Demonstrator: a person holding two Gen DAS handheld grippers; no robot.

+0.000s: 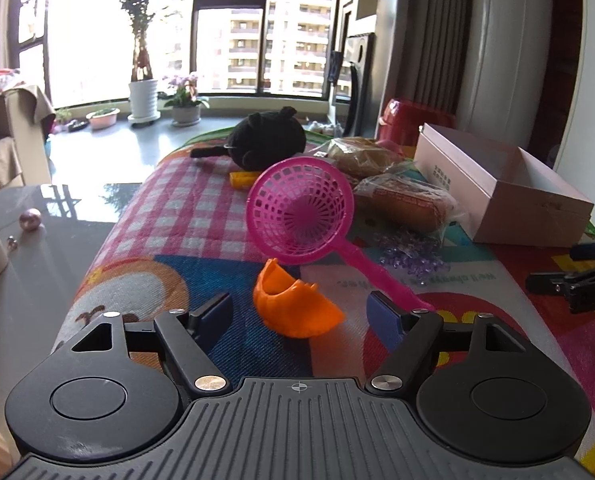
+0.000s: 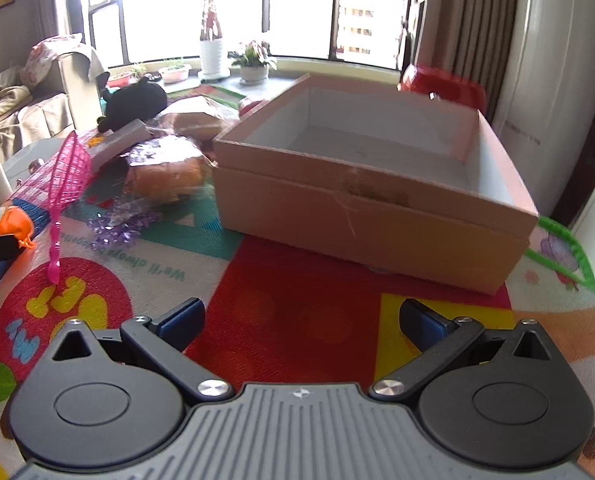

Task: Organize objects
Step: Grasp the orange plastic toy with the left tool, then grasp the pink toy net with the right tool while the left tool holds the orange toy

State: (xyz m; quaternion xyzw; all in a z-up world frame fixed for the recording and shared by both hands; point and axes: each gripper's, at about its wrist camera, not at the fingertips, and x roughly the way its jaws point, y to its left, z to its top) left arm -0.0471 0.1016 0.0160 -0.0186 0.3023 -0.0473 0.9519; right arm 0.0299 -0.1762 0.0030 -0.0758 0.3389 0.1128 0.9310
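Left tongs: wide open, empty, straddling orange cup near worktop's front edge. Right tongs: wide open, empty, facing box. Step: pickup; next, likely close on cup.

An orange toy piece lies just ahead of me, touching the tilted pink strainer; wrapped buns sit beside the open, empty pink box.

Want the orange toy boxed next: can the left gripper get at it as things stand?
Probably yes: the left gripper is open with the orange toy right ahead between its fingers; only the pink strainer handle lies close beside.
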